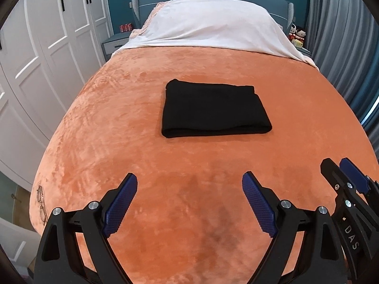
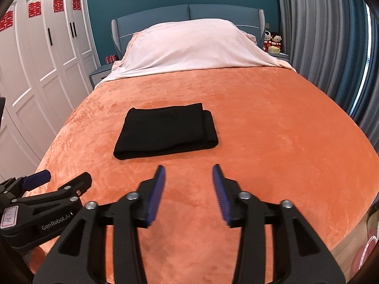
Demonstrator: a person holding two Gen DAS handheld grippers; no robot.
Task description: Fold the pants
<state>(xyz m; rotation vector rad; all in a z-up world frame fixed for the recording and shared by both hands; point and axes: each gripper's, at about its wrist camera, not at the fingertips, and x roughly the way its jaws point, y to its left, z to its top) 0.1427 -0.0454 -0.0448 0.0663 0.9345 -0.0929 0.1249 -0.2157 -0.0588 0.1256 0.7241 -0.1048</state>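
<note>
1. Black pants (image 1: 214,110) lay folded into a flat rectangle on the orange blanket (image 1: 165,165), mid-bed, well apart from both grippers.
2. Left gripper (image 1: 189,182) hovered over bare blanket at the near end of the bed, jaws spread wide, nothing between the blue pads (image 1: 120,207).
3. Right gripper (image 2: 188,172) hovered over the blanket too, jaws parted at a medium gap, clearly narrower than the left's, nothing between them. Pads (image 2: 156,194) touched no cloth.
4. Left wrist view only: a pair of glasses (image 1: 41,201) lay at the blanket's left edge, near the bed corner. The right gripper showed at the right border, from the side, so its gap could not be judged there.
5. Right wrist view only: red paper cutouts (image 2: 34,8) on the white wardrobe doors (image 2: 47,59) appeared in full; the left view cut them off at the top. The left gripper showed at lower left with a white handwritten label (image 2: 9,216) and "GenRobot.AI" lettering on its body.
6. Right view showed the pants' right side stepped, a lower layer sticking out past the top one; in the left view that side read as a plain sloping edge.
7. Both views: white sheet (image 1: 213,26) draped over the pillows at the head, blue headboard (image 2: 189,14), two dolls (image 2: 272,39) on the right nightstand, grey curtain (image 2: 319,35) on the right.
8. Red boxes (image 1: 125,27) sat on the left nightstand, small in both views.
</note>
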